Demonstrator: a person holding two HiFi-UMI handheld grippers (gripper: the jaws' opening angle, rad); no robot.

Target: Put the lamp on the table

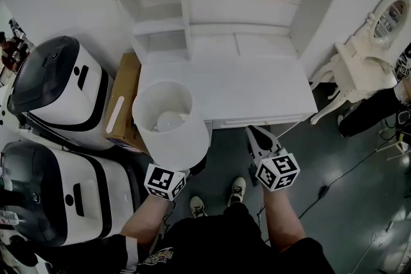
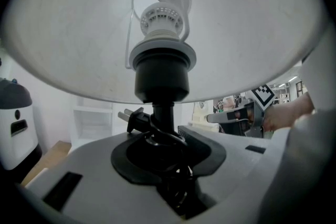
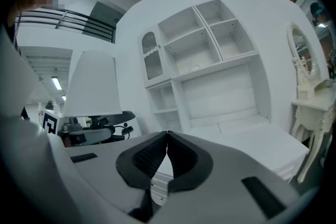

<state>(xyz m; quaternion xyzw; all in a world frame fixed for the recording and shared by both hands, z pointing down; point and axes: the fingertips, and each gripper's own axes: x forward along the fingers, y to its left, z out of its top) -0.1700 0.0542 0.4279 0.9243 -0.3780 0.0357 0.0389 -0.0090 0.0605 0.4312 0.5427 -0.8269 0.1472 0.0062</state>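
Left gripper (image 2: pixel 164 138): jaws part-way closed round the thin black stem of the lamp (image 1: pixel 172 120), pads against it below the bulb socket. A coil of black cord (image 2: pixel 167 140) is bunched in the same grip, and its plug (image 2: pixel 133 117) sticks out to the left of the stem.

Left arm: bare forearm reaching forward from the body, with the gripper carried roughly level.

Lamp: upright, carried off the floor, white drum shade open to the top with the bulb (image 2: pixel 161 17) showing inside. From the head view the shade covers the front left corner of the white table (image 1: pixel 250 90); whether the base touches anything cannot be told.

Right gripper (image 1: pixel 255 134): jaws closed together, ribbed pads meeting, nothing between them.

Right arm: forearm stretched forward beside the left, gripper tipped slightly downward, tips near the table's front edge.

Surroundings:
- White shelf unit (image 1: pixel 212 3) rising at the back of the table.
- Cardboard box (image 1: pixel 122 99) just beside the table's left end.
- Two white and black machines (image 1: pixel 61 90) further left.
- White dressing table with oval mirror (image 1: pixel 376 48) at right.
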